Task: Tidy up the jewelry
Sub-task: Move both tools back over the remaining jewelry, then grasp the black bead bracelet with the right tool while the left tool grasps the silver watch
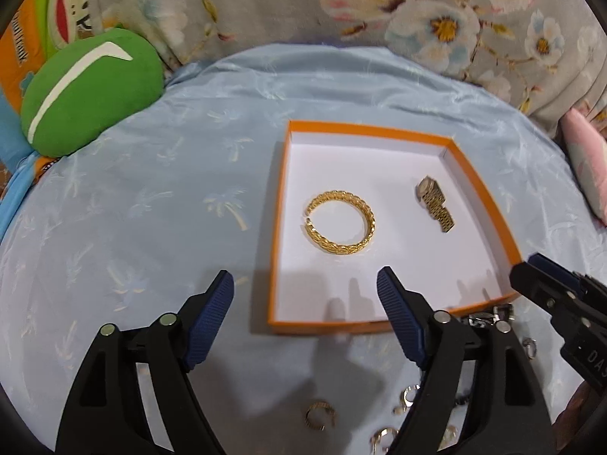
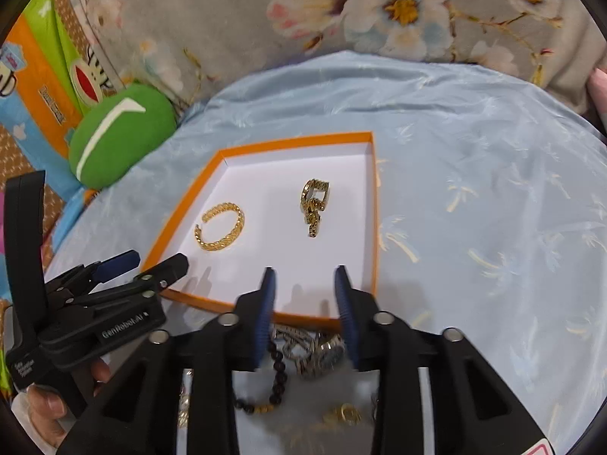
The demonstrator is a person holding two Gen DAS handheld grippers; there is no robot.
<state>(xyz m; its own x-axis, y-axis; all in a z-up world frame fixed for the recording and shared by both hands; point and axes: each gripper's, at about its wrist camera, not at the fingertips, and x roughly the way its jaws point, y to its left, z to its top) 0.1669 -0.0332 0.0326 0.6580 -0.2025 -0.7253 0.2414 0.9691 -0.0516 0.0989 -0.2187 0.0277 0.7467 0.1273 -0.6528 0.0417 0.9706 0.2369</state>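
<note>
Right now an orange-rimmed box lid (image 1: 478, 175) with a white floor sits on a pale blue palm-print cloth (image 1: 151, 197), and two pieces of jewelry already lie inside it. A gold braided bangle (image 1: 340, 221), open at one side, lies flat toward the left of the white floor; a gold link watch (image 1: 433, 202) lies apart from it toward the right, its band trailing toward the near rim.

The left gripper (image 1: 305, 288) hovers over the near-left corner of the box with its blue ribbed pads (image 1: 394, 303) spread wide and nothing between them. In the right wrist view the same gripper (image 2: 157, 259) shows at the left edge, jaws parted, over that corner.

The right gripper (image 2: 305, 276) hangs just in front of the near rim, jaws parted and holding nothing; its tip (image 1: 531, 269) shows at the right edge of the left wrist view. Beneath it, on the cloth outside the box, lies the loose jewelry: a dark beaded bracelet (image 2: 279, 375), a silver-toned watch (image 2: 322, 354) tangled with chain links, and a small gold ring (image 2: 347, 413). The left wrist view adds another gold ring (image 1: 318, 415) on the cloth near its own fingers.

A green cushion (image 1: 91, 89) rests at the far left edge of the cloth, against floral fabric (image 1: 436, 19)
</note>
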